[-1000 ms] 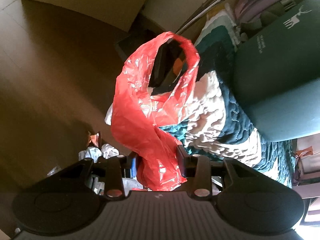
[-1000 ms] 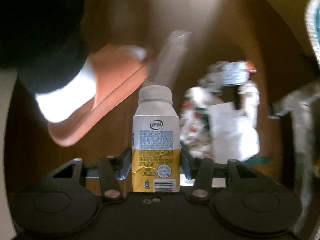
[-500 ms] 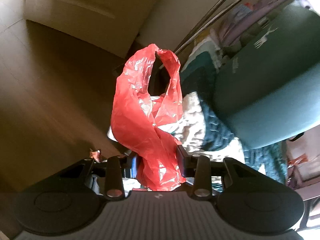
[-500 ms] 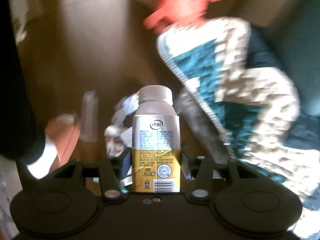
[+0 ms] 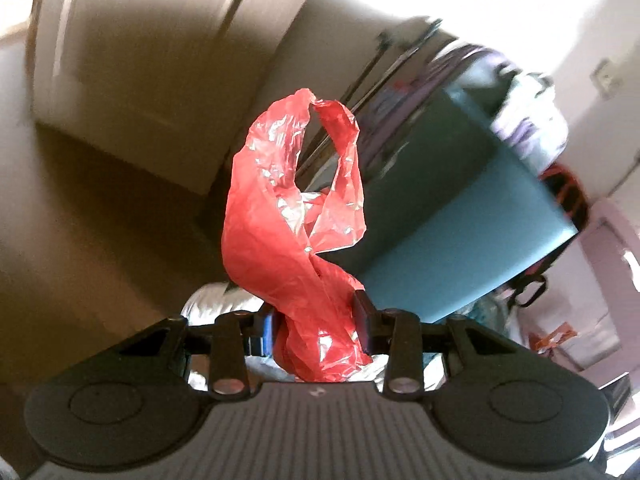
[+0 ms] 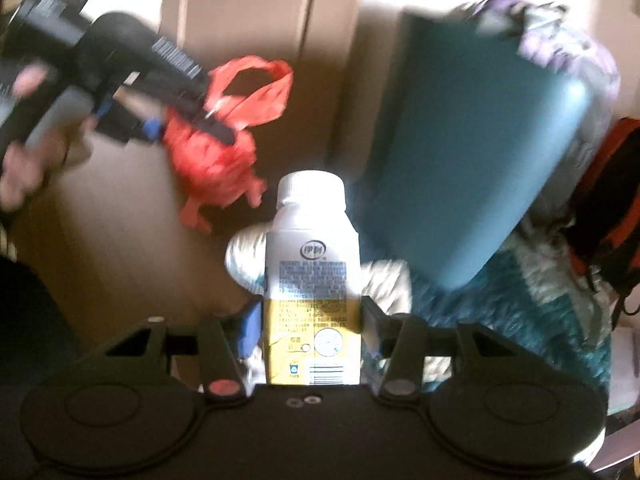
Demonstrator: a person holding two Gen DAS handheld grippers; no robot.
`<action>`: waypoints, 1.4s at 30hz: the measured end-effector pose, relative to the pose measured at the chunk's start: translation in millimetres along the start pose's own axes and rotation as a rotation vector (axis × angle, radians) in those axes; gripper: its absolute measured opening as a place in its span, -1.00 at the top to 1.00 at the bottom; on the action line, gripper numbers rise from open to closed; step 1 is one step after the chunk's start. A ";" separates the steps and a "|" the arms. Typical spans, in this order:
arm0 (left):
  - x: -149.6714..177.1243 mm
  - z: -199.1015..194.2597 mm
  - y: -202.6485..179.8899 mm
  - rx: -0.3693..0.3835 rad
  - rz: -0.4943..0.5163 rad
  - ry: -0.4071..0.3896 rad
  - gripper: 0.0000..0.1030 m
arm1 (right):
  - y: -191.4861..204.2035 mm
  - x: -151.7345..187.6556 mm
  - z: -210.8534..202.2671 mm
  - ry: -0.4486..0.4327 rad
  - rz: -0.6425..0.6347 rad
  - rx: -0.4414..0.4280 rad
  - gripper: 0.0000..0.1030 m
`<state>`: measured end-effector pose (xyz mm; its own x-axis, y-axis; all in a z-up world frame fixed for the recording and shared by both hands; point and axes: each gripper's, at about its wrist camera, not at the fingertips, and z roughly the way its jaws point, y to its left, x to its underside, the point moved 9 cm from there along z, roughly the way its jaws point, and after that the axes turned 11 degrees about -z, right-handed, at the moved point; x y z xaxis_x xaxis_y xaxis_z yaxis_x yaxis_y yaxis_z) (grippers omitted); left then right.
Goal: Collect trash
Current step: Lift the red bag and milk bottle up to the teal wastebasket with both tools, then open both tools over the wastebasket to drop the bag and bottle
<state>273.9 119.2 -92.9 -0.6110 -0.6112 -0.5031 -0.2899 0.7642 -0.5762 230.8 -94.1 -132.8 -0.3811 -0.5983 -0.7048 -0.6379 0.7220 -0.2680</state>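
Red plastic bag [image 5: 292,240] pinched in left tool [image 5: 316,326], hanging up-left of milk bottle [image 6: 312,280] clamped upright in right tool [image 6: 310,324], mouth not spread yet, bottle's long axis pointing past bag.

A teal suitcase [image 6: 480,152] stood upright against a teal-and-white quilt [image 6: 520,300]. Purple clothing [image 6: 568,40] lay piled on top of the suitcase, and a black-and-orange backpack [image 6: 612,208] sat just right of it.
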 end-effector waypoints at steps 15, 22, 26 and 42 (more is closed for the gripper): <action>-96.7 -57.2 -190.5 0.125 0.295 -0.139 0.28 | -154.4 -137.2 -75.4 -0.234 0.171 0.179 0.05; -118.8 -24.0 -249.1 0.116 0.383 -0.100 0.28 | -196.1 -163.6 -58.2 -0.246 0.210 0.218 0.05; -113.6 10.6 -261.5 0.056 0.441 -0.057 0.28 | -203.2 -166.7 -35.6 -0.198 0.219 0.217 0.05; -81.1 128.2 -250.5 -0.076 0.545 0.123 0.25 | -219.0 -133.3 60.3 -0.003 0.206 0.156 0.03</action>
<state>490.4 -49.1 9.6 -0.7674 -0.0986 -0.6335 0.0425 0.9781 -0.2037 461.6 -151.5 -19.8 -0.4899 -0.4323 -0.7571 -0.4358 0.8736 -0.2168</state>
